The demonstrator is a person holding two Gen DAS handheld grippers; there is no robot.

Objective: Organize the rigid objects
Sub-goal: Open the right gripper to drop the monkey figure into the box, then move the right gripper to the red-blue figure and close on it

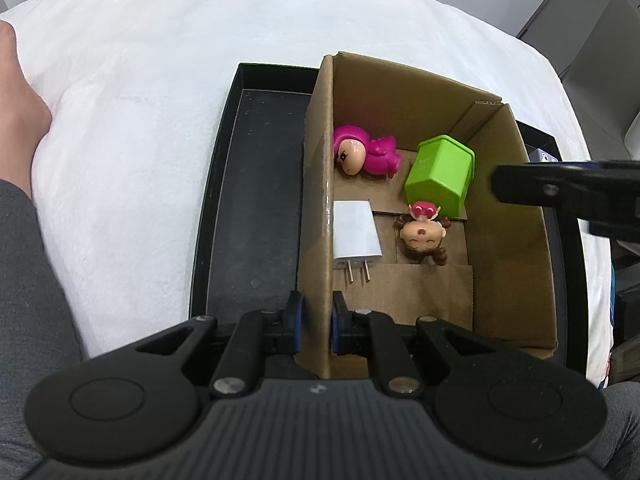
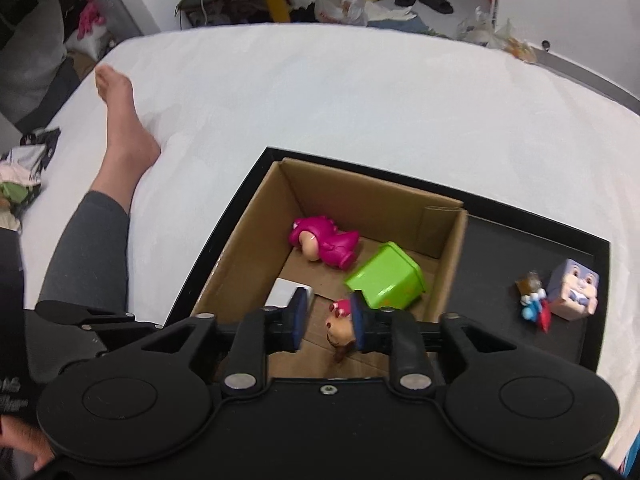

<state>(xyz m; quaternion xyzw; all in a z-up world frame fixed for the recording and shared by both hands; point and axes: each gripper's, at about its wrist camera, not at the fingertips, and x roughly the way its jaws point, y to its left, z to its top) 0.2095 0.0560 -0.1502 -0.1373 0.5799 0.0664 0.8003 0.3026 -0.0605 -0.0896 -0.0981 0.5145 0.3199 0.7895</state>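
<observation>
Presently, the left wall of an open brown cardboard box (image 1: pixel 320 184) is clamped between the fingers of the left hand-held gripper (image 1: pixel 318 322), so the box is steadied inside a shallow black tray (image 1: pixel 256 200) that rests on a white bed (image 1: pixel 140 100). The right hand-held gripper (image 2: pixel 328 318) is held above the box with its fingers apart and nothing between them.

Four things are seen lying on the box floor: a pink dinosaur-suited plastic figurine (image 1: pixel 366 154) on its side near the far wall, a green plastic cube-shaped container (image 1: pixel 440 174) tipped over beside it, a white wall charger with two metal prongs (image 1: pixel 356 236) against the left wall, and a small brown-haired doll figurine (image 1: pixel 424 240) lying just in front of the green container. Outside the box, on the tray's right part, a pale printed paper cube (image 2: pixel 574 288) and a small blue-and-red toy figure (image 2: pixel 534 306) are left, touching or nearly so.

These two are judged light and rigid. The cube is best taken across two flat opposite faces, gently, since paper walls may crush; the small figure, irregular and probably slippery, is better pinched at its thickest middle.
</observation>
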